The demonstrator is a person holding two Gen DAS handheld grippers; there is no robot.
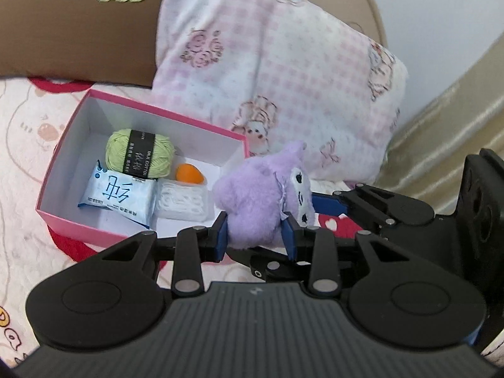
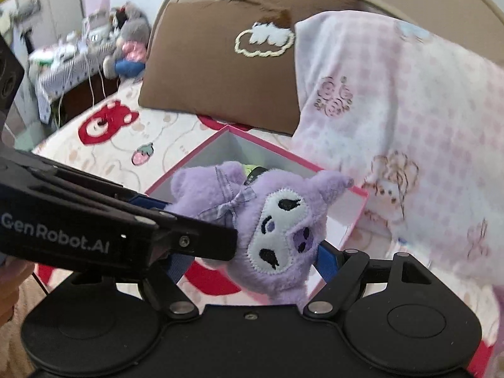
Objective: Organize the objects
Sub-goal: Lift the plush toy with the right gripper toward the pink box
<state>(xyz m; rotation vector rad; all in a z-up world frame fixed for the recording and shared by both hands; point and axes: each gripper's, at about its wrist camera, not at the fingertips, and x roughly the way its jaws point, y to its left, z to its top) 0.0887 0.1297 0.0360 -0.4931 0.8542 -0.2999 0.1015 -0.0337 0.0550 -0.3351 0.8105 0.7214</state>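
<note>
A purple plush toy point(image 1: 252, 201) with a white embroidered face point(image 2: 277, 230) hangs in the air by the near right corner of an open pink box point(image 1: 163, 115). My left gripper point(image 1: 255, 236) is shut on the toy's body. My right gripper point(image 2: 253, 261) holds its head, with a blue pad pressing on each side; one of its fingers point(image 1: 327, 205) shows beside the face. In the right wrist view the left gripper point(image 2: 201, 223) reaches in from the left. The box holds a green yarn ball point(image 1: 140, 152), a blue-white wipes packet point(image 1: 118, 197), an orange object point(image 1: 188, 174) and a clear plastic case point(image 1: 182, 201).
The box point(image 2: 186, 163) sits on a bed sheet point(image 2: 126, 138) printed with cartoons. A pink-checked pillow point(image 1: 277, 72) leans right behind it, and a brown pillow point(image 2: 214, 72) stands to its left. A cluttered side table point(image 2: 72, 63) with a plush doll is at the far left.
</note>
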